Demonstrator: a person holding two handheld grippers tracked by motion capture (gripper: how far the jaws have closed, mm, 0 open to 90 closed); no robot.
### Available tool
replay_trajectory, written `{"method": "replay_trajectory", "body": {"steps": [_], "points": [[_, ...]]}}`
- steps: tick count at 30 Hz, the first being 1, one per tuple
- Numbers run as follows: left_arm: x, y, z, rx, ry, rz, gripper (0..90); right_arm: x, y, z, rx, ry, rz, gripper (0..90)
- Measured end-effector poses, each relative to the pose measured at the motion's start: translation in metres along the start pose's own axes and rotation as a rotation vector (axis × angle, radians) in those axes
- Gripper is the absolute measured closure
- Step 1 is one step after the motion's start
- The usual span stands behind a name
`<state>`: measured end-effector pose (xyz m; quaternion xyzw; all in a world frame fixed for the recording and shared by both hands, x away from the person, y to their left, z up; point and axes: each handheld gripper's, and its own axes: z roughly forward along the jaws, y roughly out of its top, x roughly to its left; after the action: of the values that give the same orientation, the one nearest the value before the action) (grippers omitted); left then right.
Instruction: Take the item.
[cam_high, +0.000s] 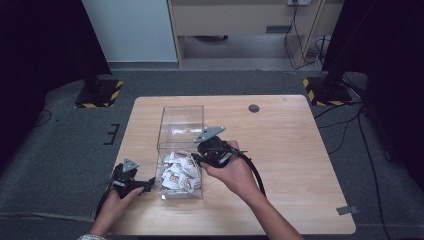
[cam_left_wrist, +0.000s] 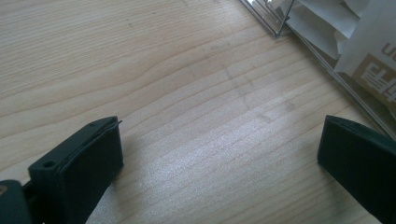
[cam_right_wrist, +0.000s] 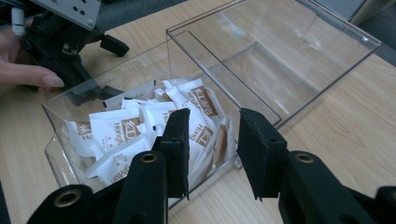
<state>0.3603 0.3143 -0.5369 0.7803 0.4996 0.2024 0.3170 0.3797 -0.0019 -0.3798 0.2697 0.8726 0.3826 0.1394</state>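
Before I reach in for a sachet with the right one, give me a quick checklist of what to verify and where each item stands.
1. Right hand-held gripper open: ok, jaws apart, nothing between them.
2. Right hand-held gripper over the sachets: not ok, it sits at the near wall of the clear box, outside.
3. Sachets reachable: ok, piled in the near compartment, open on top.
4. Far compartment free: ok, nothing in it.
5. Left hand-held gripper out of the way: ok, open over bare table beside the box.
6. Box steadied: cannot tell.

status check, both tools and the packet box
Left tool open, empty, on table beside clear box. Right tool open over packets. Nothing blocking.
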Motion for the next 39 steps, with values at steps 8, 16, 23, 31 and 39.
{"method": "replay_trajectory", "body": {"steps": [8,16,23,31,39], "points": [[0.0,0.0,0.0,0.0,0.0,0.0,0.0,0.009,-0.001,0.008,0.001,0.027,-0.014,67.3],[0.0,0.0,0.0,0.0,0.0,0.0,0.0,0.014,-0.006,0.014,0.007,0.047,-0.02,71.3],[0.0,0.0,0.0,0.0,0.0,0.0,0.0,0.018,-0.012,0.022,0.015,0.064,-0.022,72.8],[0.0,0.0,0.0,0.0,-0.001,0.001,0.0,0.022,-0.017,0.029,0.025,0.082,-0.021,73.7],[0.0,0.0,0.0,0.0,-0.001,0.001,0.0,0.025,-0.021,0.037,0.04,0.095,-0.024,74.0]]}}
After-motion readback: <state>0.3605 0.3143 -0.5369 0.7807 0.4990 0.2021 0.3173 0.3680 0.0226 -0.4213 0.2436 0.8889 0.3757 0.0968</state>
